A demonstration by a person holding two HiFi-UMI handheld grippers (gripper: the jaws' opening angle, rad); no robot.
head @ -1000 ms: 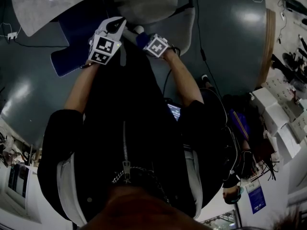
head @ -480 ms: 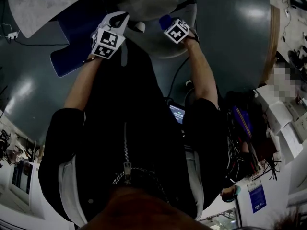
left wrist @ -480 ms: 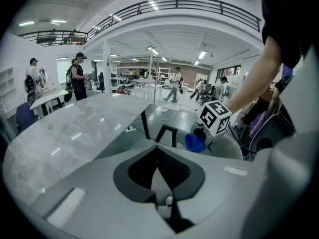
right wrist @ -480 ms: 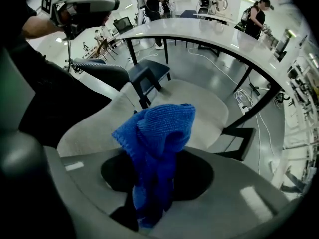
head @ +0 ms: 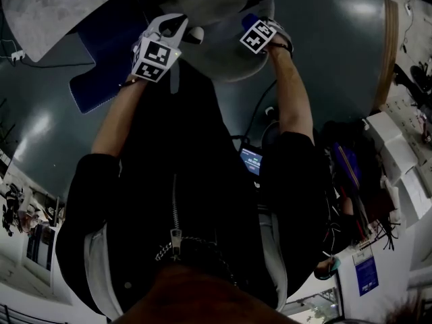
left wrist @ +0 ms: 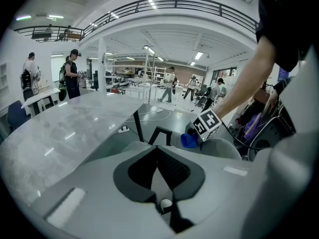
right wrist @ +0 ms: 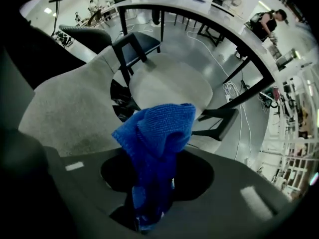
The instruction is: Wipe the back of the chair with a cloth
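The grey upholstered chair shows its backrest (head: 219,56) just ahead of me in the head view, with its seat (right wrist: 169,86) beyond. My right gripper (head: 260,34) is shut on a blue cloth (right wrist: 157,133), holding it at the right end of the backrest (right wrist: 70,113). I cannot tell whether the cloth touches the fabric. My left gripper (head: 162,42) hovers over the left part of the backrest, shut with nothing in it (left wrist: 157,151). From the left gripper view I see the right gripper's marker cube (left wrist: 207,124) and the cloth (left wrist: 188,141) above the backrest (left wrist: 227,148).
A marble-topped table (left wrist: 65,128) curves round the far side of the chair. A dark blue chair (right wrist: 137,41) and a mesh chair (right wrist: 84,34) stand to the left. Cables (right wrist: 232,88) lie on the floor, and several people stand in the hall behind.
My right gripper has carried the cloth rightward and farther away along the backrest. The left gripper has shifted only slightly forward.
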